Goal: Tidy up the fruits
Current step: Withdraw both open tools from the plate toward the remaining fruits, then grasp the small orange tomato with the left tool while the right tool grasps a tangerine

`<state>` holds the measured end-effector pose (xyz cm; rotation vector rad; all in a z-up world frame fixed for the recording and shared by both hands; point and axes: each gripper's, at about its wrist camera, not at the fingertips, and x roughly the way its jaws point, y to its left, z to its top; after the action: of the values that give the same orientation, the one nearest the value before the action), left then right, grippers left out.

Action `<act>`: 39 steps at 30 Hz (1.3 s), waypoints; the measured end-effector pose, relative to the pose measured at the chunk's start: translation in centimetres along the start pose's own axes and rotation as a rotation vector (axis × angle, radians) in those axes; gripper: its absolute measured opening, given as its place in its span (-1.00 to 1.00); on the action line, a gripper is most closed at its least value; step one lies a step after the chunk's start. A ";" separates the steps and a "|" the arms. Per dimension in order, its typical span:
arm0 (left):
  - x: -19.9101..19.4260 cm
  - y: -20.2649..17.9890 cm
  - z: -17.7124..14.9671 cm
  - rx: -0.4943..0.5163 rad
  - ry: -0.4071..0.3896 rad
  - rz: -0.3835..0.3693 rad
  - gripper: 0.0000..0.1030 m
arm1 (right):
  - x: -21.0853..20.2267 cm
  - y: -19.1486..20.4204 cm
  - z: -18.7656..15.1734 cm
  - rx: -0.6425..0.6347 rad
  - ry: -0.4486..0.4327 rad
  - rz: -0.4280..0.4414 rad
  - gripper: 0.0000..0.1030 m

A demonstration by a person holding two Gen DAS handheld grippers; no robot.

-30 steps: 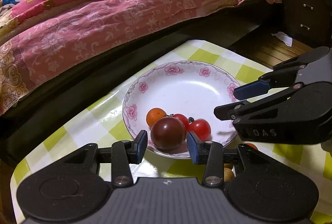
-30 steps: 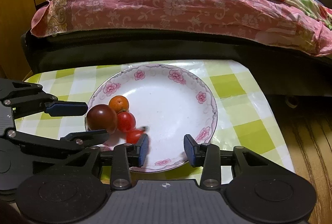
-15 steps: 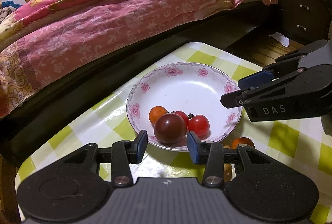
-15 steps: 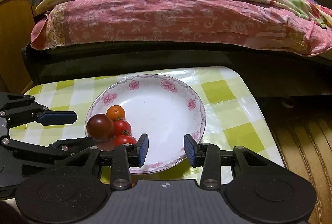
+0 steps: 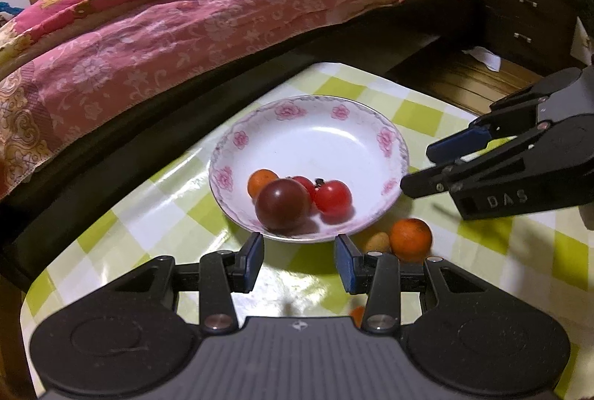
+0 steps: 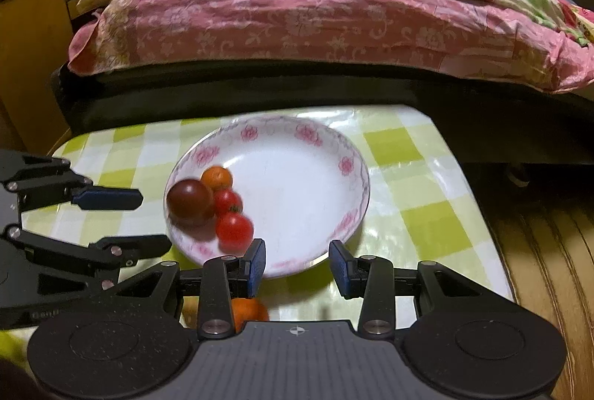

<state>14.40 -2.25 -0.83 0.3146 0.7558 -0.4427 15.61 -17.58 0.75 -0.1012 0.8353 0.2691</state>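
A white plate with pink flowers point(image 5: 319, 136) point(image 6: 297, 162) sits on the green-checked table. In it lie a dark purple tomato point(image 5: 283, 203) point(image 6: 189, 198), two red tomatoes point(image 5: 333, 196) point(image 6: 234, 228) and a small orange fruit point(image 5: 261, 180) point(image 6: 217, 177). On the table by the plate's near rim lie an orange fruit point(image 5: 411, 239) point(image 6: 247, 311) and a small yellowish fruit point(image 5: 378, 242). My left gripper point(image 5: 299, 262) is open and empty, just short of the plate. My right gripper point(image 6: 298, 263) is open and empty at the plate's near rim; it also shows in the left wrist view point(image 5: 438, 166).
A bed with a pink floral quilt point(image 5: 185, 14) point(image 6: 315, 17) runs along the far side of the table. A dark drawer cabinet point(image 5: 527, 25) stands at the right. The table edge point(image 6: 479, 199) drops to a wooden floor on the right.
Both grippers have drawn back from the plate. The dark tomato now lies free in the plate, well ahead of my left fingers. Loose fruits on the table have come into view.
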 end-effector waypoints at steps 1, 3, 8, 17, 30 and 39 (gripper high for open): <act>-0.2 -0.1 0.0 0.002 0.001 -0.007 -0.06 | -0.1 0.1 -0.2 -0.002 0.007 0.006 -0.31; -0.5 -0.2 -0.1 0.000 0.003 -0.023 -0.06 | -0.2 0.3 -0.5 -0.009 0.020 0.016 -0.31; -1.1 -0.8 -0.9 0.014 0.020 -0.061 -0.06 | -0.4 0.5 -1.1 -0.011 0.048 0.036 -0.30; -1.5 -1.9 -1.9 0.048 0.052 -0.103 -0.06 | -0.4 0.5 -1.9 -0.019 0.086 0.041 -0.29; -0.8 -2.5 -2.9 0.074 0.099 -0.116 -0.06 | -0.1 0.7 -2.3 -0.035 0.109 0.053 -0.19; -0.1 -3.0 -3.5 0.082 0.126 -0.124 -0.06 | 0.4 1.1 -2.5 -0.060 0.117 0.061 -0.09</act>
<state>10.84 -3.34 -3.53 0.3763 0.8849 -0.5762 13.76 -16.92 -1.25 -0.1491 0.9474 0.3487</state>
